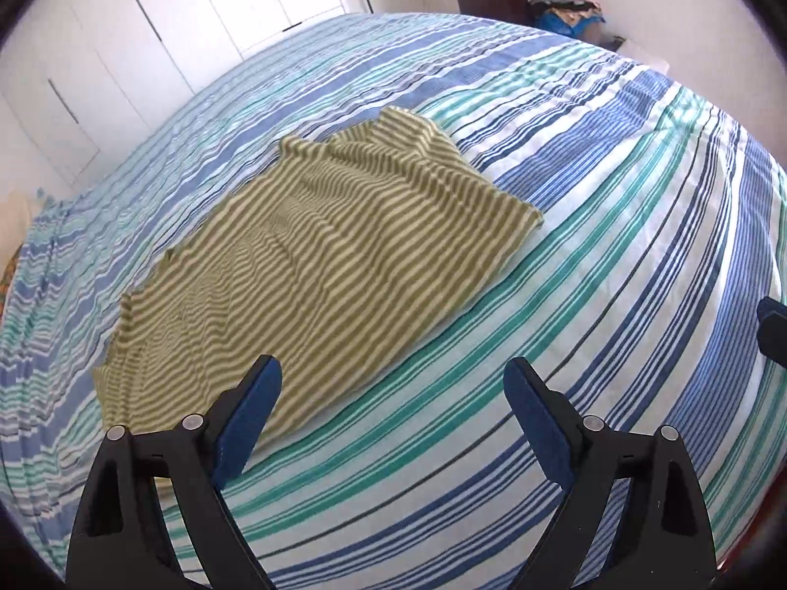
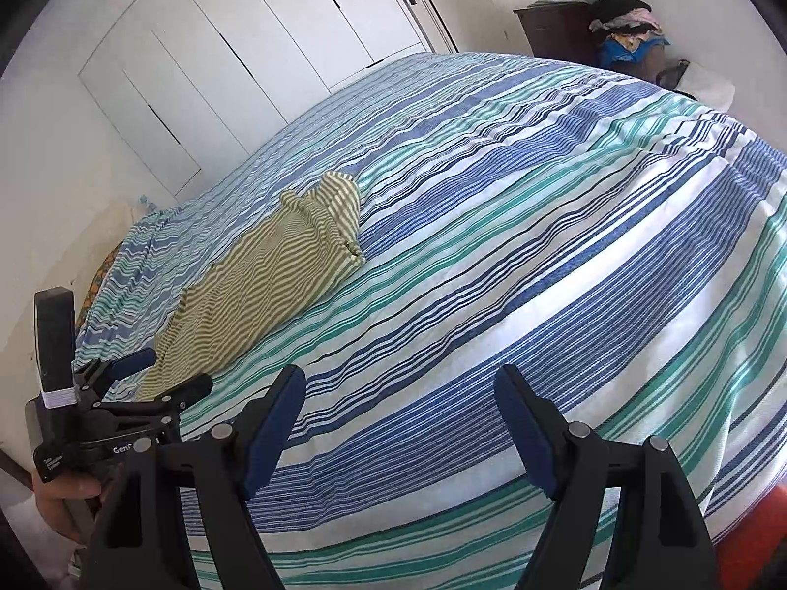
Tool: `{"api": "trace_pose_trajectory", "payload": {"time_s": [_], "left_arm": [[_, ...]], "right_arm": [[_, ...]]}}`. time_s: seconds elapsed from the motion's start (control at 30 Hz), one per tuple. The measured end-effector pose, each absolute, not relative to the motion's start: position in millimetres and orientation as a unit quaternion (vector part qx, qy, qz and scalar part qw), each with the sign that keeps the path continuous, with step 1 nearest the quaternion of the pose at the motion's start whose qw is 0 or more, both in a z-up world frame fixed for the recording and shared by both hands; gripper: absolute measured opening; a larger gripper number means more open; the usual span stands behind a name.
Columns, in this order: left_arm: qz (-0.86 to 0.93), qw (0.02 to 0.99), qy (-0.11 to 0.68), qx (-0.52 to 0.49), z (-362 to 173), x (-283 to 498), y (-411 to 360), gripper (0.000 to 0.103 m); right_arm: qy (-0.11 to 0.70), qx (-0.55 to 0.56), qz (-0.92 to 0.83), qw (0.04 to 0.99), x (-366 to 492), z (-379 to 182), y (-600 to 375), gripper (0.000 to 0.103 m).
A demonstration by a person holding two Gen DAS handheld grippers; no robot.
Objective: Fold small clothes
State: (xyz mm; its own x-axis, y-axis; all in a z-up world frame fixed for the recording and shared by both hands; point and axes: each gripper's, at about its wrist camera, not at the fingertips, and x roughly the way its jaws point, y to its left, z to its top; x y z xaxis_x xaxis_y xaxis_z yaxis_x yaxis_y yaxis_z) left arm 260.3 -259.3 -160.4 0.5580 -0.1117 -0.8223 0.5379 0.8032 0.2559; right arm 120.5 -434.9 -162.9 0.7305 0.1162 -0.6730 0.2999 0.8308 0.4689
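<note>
1. We see the striped garment [image 1: 315, 255] lying rumpled on the striped bedspread [image 1: 615, 246], its far end bunched and raised, its near edge just beside our left gripper [image 1: 393, 383].
2. If we fold it as it lies, we judge the ridges near the far end could get trapped and give a lumpy, skewed fold.
3. A pinch that goes too deep could catch the bedspread along with the cloth, since both are soft and lie flat together.
4. Our left gripper tilts down over the near edge, jaws wide apart, nothing between them.
5. Our right gripper [image 2: 398, 393] hangs over bare bedspread, well to the garment's side, jaws apart and empty; a hand [image 2: 64, 496] carries the left tool.
</note>
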Motion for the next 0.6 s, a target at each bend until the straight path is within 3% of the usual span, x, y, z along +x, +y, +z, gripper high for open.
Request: {"api": "trace_pose_trajectory", "payload": {"time_s": [0.2,0.27,0.3,0.33,0.47,0.6], "left_arm": [[-0.197,0.836,0.441,0.259,-188,305,-328,0.084],[-0.211,0.829,0.449,0.259,-200,311,-340,0.057],[-0.22,0.823,0.456,0.256,-206,313,-343,0.019],[-0.225,0.821,0.462,0.249,-210,315,-345,0.005],[-0.232,0.837,0.452,0.203,-209,313,-329,0.004],[-0.239,0.838,0.456,0.179,-208,316,-323,0.003]], "right_arm": [[0.358,0.333,-0.047,0.871,123,-169,-456,0.079],[0.351,0.332,-0.039,0.875,126,-162,-460,0.079],[0.344,0.333,-0.034,0.877,129,-156,-463,0.078],[0.336,0.331,-0.025,0.881,135,-149,-466,0.079],[0.356,0.282,0.031,0.891,214,-123,-483,0.079],[0.448,0.281,0.109,0.842,345,-143,-486,0.078]]}}
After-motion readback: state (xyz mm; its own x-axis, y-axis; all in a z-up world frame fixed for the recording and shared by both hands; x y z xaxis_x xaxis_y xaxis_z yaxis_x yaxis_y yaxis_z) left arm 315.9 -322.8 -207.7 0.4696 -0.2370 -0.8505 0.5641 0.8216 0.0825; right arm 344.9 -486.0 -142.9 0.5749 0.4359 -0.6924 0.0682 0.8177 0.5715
